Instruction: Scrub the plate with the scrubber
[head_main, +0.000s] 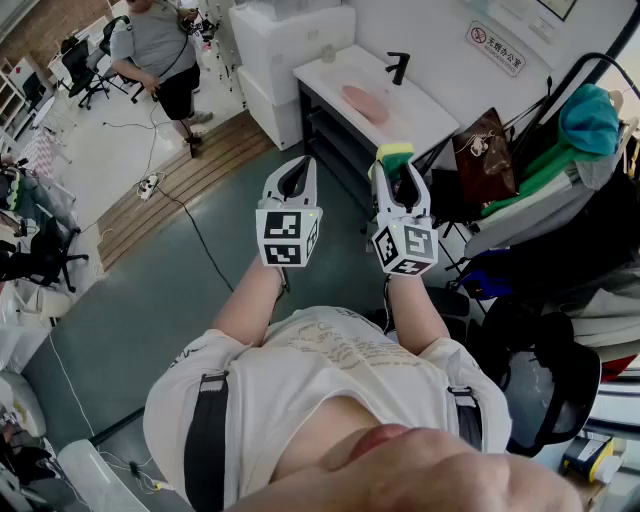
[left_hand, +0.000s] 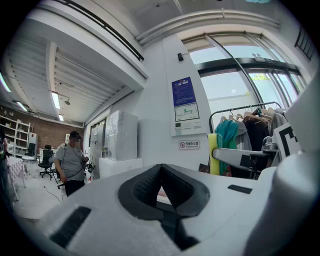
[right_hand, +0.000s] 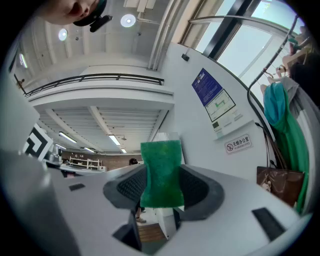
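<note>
Left gripper (head_main: 293, 172): white two-jaw tool with a marker cube, jaws together, dark pads meeting at the tips, nothing clamped between them. It is held out level in front of the wearer's chest.

Right gripper (head_main: 401, 175): same build, just beside the left one on its right, tilted slightly up. Its jaws are clamped on a yellow-and-green rectangular sponge scrubber (head_main: 393, 153). The scrubber stands upright between the pads and sticks out past the jaw tips. The right gripper view shows the green abrasive face pinched in at the middle by both pads. In the left gripper view the yellow edge of the scrubber shows off to the right.

Pink oval plate (head_main: 365, 103): lies flat on a white rectangular counter (head_main: 425, 115), ahead of both grippers and closer to the right gripper's line. It is well apart from the scrubber, no contact.

Black angular faucet (head_main: 399, 67): at the far side of the counter, beyond the plate from the grippers.

Brown leather bag (head_main: 485, 150): right of the right gripper, against the counter's end. A teal garment (head_main: 588, 118) hangs further right.

Standing person in a grey T-shirt and dark shorts (head_main: 160, 50): far ahead-left of the left gripper, on the pale floor (head_main: 110, 150).
</note>
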